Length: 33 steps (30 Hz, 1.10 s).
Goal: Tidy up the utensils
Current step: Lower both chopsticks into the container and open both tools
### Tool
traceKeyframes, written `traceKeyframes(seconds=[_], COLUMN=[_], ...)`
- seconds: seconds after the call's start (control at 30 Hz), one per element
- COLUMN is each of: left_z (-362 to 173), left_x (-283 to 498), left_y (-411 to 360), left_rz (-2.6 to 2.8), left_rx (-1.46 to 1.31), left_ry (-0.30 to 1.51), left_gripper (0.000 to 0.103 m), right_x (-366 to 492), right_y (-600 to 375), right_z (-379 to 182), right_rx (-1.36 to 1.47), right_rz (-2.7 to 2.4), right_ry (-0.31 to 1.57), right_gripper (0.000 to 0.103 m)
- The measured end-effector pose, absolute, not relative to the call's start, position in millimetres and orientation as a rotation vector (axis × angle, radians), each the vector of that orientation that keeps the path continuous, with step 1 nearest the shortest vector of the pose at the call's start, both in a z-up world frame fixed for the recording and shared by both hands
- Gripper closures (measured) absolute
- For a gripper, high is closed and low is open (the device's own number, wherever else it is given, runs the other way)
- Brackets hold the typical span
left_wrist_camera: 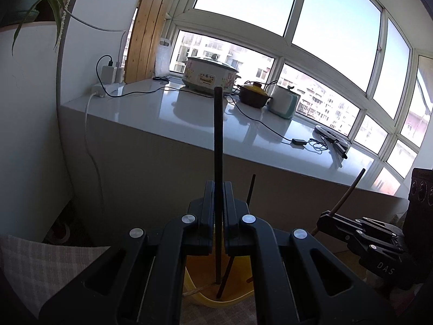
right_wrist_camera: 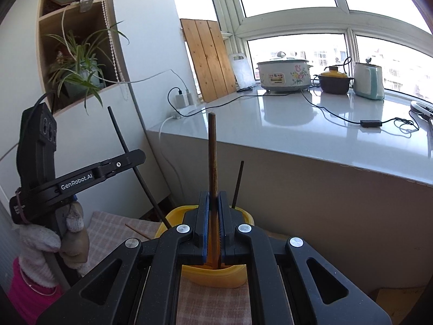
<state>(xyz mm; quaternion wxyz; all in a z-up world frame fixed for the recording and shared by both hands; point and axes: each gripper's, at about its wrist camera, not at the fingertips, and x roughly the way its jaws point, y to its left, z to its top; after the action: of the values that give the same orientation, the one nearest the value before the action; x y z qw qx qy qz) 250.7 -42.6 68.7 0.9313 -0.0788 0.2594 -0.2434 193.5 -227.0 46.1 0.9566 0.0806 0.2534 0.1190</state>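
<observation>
I see a glossy white counter under a bay window. My left gripper clamps a slender black chopstick; my right gripper clamps a brown wooden chopstick. Both stand upright over the yellow plastic holder on checked cloth. Only the right view shows the gloved left hand.

The yellow cup's inside is hidden behind the right tool.
</observation>
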Motion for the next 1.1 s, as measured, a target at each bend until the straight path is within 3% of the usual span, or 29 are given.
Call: traceKeyframes(seconds=[0.63,0.67,0.73,0.8,1.1], left_z=[63.1,64.1,66.5,70.1,78.5], left_x=[226.2,223.3,216.4,208.9,178.5], left_y=[-52.3,-50.5,-45.4,-39.9,-10.2], left_rz=[-0.495,-0.494,-0.495,-0.498,-0.490], left_rx=[-0.083,-0.083,-0.085,-0.088,-0.091], left_ry=[0.539,0.535,0.525,0.512,0.483], left_gripper=[0.099,0.098,0.096,0.096,0.095], right_x=[196.7,195.3,192.3,188.3,169.8], right_y=[-232.9,-233.6,-236.5,-238.5,-235.1], right_z=[5.1,4.6,4.6,5.8,18.2], right_rx=[0.143,0.144,0.155,0.165,0.159], right_rz=[0.202,0.198,0.191,0.186,0.173], right_ry=[0.652,0.653,0.650,0.638,0.586], right_gripper=[0.098,0.096,0.076,0.066,0.066])
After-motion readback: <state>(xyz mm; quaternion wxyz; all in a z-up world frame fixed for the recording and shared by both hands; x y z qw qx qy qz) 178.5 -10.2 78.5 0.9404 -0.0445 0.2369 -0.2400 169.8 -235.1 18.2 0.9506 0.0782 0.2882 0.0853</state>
